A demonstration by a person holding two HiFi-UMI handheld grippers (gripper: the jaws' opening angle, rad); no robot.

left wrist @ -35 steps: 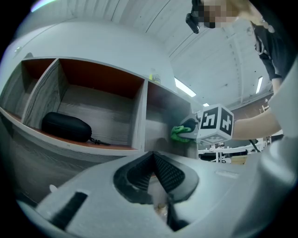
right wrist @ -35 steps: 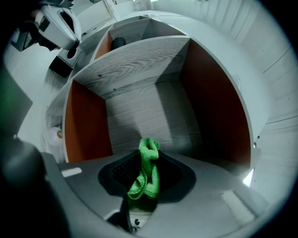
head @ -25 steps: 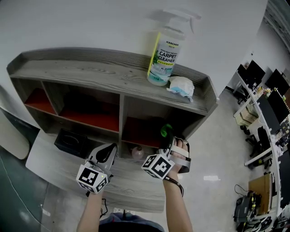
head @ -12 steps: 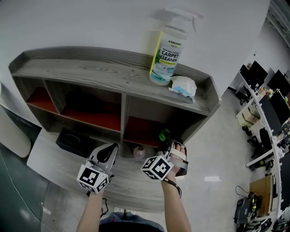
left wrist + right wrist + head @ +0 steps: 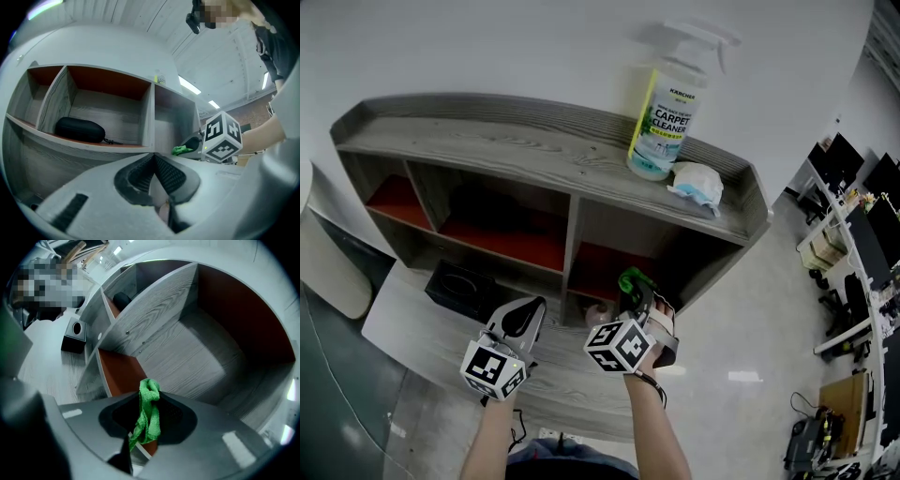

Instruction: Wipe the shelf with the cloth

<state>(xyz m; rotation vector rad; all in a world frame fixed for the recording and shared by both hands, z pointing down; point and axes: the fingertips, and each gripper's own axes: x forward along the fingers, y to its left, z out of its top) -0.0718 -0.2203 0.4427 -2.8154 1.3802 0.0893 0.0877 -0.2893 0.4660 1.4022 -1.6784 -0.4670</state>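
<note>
Right claw: the right claw point(image 5: 149, 401) is pinching a green cloth point(image 5: 149, 414). Its jaws are pressing on a fold, with a tuft poking past the tips and the rest dangling between them.

Left claw: the left claw point(image 5: 153, 161) is hovering with its jaws pressed together on nothing, above the counter point(image 5: 412, 328) in front of the shelf point(image 5: 516, 155).

Where the cloth is: it is sitting at the mouth of the lower right compartment, just above that compartment's grey wood floor. Whether it is touching the wood I cannot tell.

Progress: by my reading the wiping is only getting under way. The cloth is gripped and aimed at one compartment, and nothing is showing which boards are already clean. The other compartments and the top board are looking like work left.

Head view alone: it is showing a spray bottle point(image 5: 668, 112) standing upright on the top board, with a crumpled white wad point(image 5: 697, 183) just beside it.

Left gripper view alone: it is showing a black case point(image 5: 79, 130) lying on a compartment floor left of the divider. It is also catching the right claw's marker cube point(image 5: 222, 140) side-on, with green sticking out beside it.

Right gripper view alone: it is looking straight into the target compartment, showing a bare grey floor and a red back panel.
</note>
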